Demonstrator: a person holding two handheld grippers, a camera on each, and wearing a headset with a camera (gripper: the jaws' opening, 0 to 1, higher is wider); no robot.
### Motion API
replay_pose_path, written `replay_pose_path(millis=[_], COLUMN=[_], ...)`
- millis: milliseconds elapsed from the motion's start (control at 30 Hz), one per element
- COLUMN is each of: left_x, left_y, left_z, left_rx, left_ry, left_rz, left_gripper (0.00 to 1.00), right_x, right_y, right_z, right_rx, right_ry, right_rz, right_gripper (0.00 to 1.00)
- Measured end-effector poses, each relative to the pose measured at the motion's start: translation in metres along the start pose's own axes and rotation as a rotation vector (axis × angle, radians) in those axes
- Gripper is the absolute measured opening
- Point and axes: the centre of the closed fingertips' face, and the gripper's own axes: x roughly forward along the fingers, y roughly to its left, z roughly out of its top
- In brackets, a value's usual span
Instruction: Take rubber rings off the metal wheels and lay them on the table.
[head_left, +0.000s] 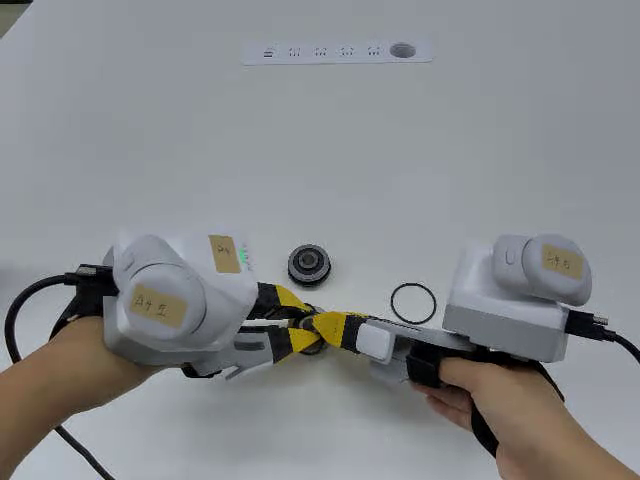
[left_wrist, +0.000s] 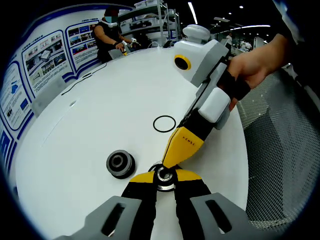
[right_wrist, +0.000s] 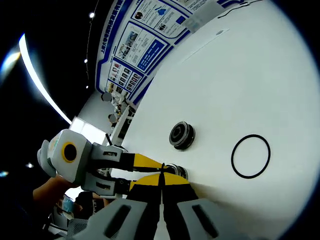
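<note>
One black rubber ring (head_left: 413, 302) lies toward the white table's (head_left: 200, 150) near edge; the left gripper (left_wrist: 163, 179) clamps a silver metal wheel (left_wrist: 164, 173), the right gripper's (right_wrist: 162, 172) closed tips touch it, and a second black-rimmed wheel (head_left: 310, 264) remains to strip.

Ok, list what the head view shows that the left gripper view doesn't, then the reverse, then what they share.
Head view: the power strip at the far edge of the table. Left gripper view: wall posters, a background person, grey mesh, and a clear look at the wheel clamped by the left gripper. Both: the loose rubber ring, the free wheel, the right gripper.
</note>
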Motion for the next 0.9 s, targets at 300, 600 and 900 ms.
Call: replay_pose_path(millis=[300,600,900], left_x=[0.0,-0.002,-0.019], left_y=[0.0,0.001,0.006], left_z=[0.0,-0.001,0.001], left_rx=[-0.021,-0.025,-0.044], left_ry=[0.001,0.014,-0.003], left_rz=[0.009,0.03,0.065], left_gripper=[0.14,0.16,0.23], right_x=[-0.001,0.001,0.004], right_y=[-0.004,-0.006,0.0], right_z=[-0.002,-0.004,-0.006], right_rx=[0.039,0.066,0.078], right_ry=[-0.002,-0.004,0.001], right_rz=[-0.013,-0.017,-0.002], right_gripper=[0.01,0.02,0.02])
